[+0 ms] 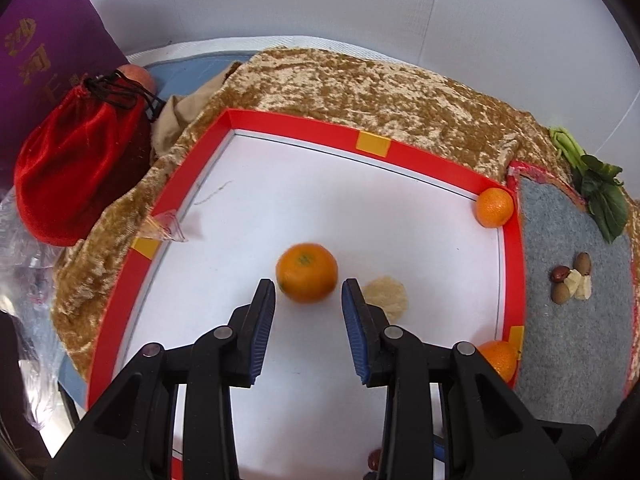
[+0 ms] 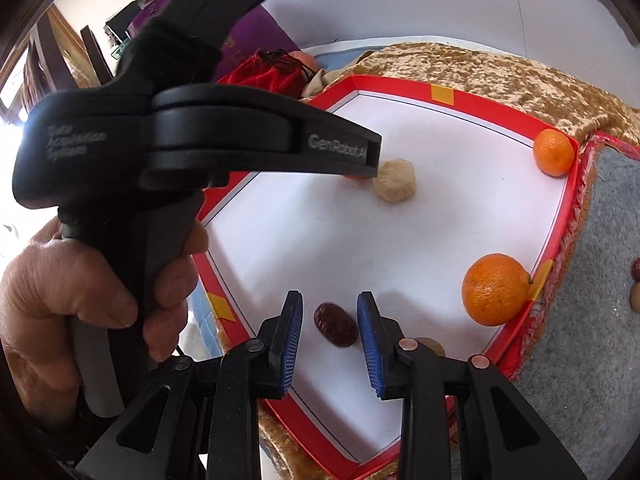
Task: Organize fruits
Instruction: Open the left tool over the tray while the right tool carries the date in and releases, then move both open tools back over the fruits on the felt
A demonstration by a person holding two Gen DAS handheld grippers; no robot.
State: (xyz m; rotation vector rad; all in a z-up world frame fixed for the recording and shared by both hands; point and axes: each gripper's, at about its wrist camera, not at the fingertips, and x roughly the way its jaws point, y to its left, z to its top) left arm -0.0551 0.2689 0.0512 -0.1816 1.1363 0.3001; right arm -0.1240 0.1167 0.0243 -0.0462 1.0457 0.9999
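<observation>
A white tray with a red rim (image 1: 304, 128) lies on a gold cloth. In the left wrist view an orange (image 1: 307, 272) sits on the tray just past my left gripper (image 1: 308, 292); its blue pads flank the fruit with thin gaps, so it is open. A pale beige ball (image 1: 390, 298) lies right of it. In the right wrist view my right gripper (image 2: 330, 312) stands open around a dark red date (image 2: 335, 325) without touching it. Two more oranges rest against the right rim: one in the far corner (image 2: 554, 152), one nearer (image 2: 496, 289).
A hand holds the left gripper (image 2: 372, 156) above the tray's left side. A red velvet pouch (image 1: 80, 168), an apple (image 1: 138, 74) and a purple box (image 1: 40, 60) stand at left. Greens (image 1: 600, 188), nuts and dates (image 1: 572, 280) lie on grey felt at right.
</observation>
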